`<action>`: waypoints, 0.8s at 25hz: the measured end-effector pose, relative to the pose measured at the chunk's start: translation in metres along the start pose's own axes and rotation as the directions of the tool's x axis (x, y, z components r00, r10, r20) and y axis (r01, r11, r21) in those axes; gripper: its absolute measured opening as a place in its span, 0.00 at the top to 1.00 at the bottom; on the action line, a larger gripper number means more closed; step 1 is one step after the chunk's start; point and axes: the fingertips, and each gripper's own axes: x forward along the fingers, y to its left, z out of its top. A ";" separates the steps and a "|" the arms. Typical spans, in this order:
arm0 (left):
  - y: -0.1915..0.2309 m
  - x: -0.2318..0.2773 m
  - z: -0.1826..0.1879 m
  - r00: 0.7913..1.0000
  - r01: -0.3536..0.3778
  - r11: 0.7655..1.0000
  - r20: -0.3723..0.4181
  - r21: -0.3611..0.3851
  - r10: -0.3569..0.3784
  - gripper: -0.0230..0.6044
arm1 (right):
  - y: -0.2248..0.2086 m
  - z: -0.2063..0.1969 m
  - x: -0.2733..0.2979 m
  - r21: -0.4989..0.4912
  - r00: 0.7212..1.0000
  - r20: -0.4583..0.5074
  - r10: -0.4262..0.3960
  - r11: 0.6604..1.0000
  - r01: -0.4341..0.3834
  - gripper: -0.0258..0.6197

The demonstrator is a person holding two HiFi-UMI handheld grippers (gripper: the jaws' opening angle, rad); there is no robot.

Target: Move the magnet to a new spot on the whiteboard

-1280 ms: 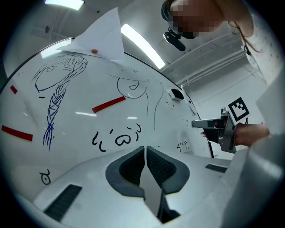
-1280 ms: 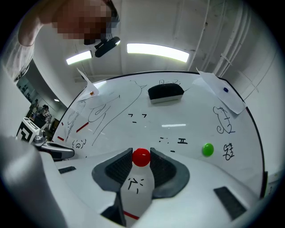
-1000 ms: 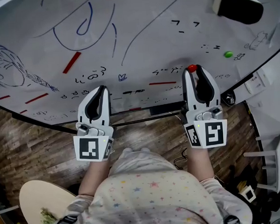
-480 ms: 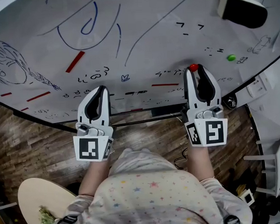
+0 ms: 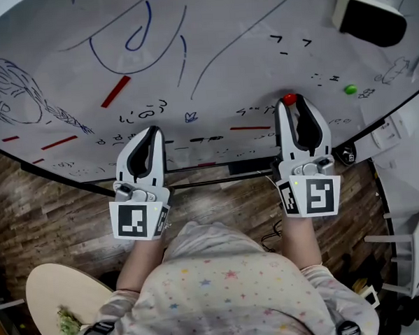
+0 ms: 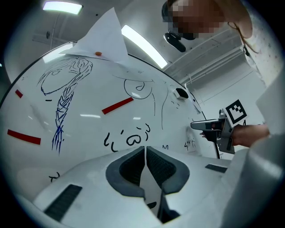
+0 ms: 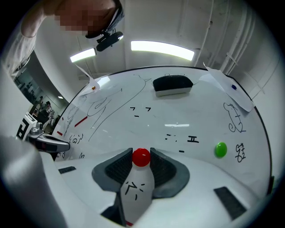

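Note:
A small round red magnet (image 5: 288,99) lies against the whiteboard (image 5: 224,43) near its lower edge. My right gripper (image 5: 289,103) is shut on it, both pads touching its sides. In the right gripper view the red magnet (image 7: 141,157) fills the gap at the tips of my right gripper (image 7: 141,159). My left gripper (image 5: 154,132) hovers in front of the board's lower edge, further left. In the left gripper view my left gripper (image 6: 145,149) is shut with nothing between its pads.
A green magnet (image 5: 350,89) sits right of the red one, and a black eraser (image 5: 368,15) is stuck higher up at the right. Red strips (image 5: 116,91), drawings and scribbles cover the board. A round wooden table (image 5: 48,298) stands at the lower left, over wood flooring.
The board's marks have slid slightly down and right in the head view. The red magnet stays at the right gripper's tips. The left gripper has not moved.

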 end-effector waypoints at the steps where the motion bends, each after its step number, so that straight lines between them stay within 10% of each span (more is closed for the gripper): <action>1: 0.000 0.000 0.000 1.000 0.000 1.000 0.000 0.000 0.000 0.93 | -0.001 -0.001 0.001 -0.009 1.000 -0.004 -0.004 1.000 0.004 0.77; 20: 0.000 0.006 0.000 1.000 0.009 1.000 -0.003 0.002 -0.009 0.93 | -0.003 -0.009 0.011 -0.079 0.999 -0.032 -0.038 0.996 0.035 0.77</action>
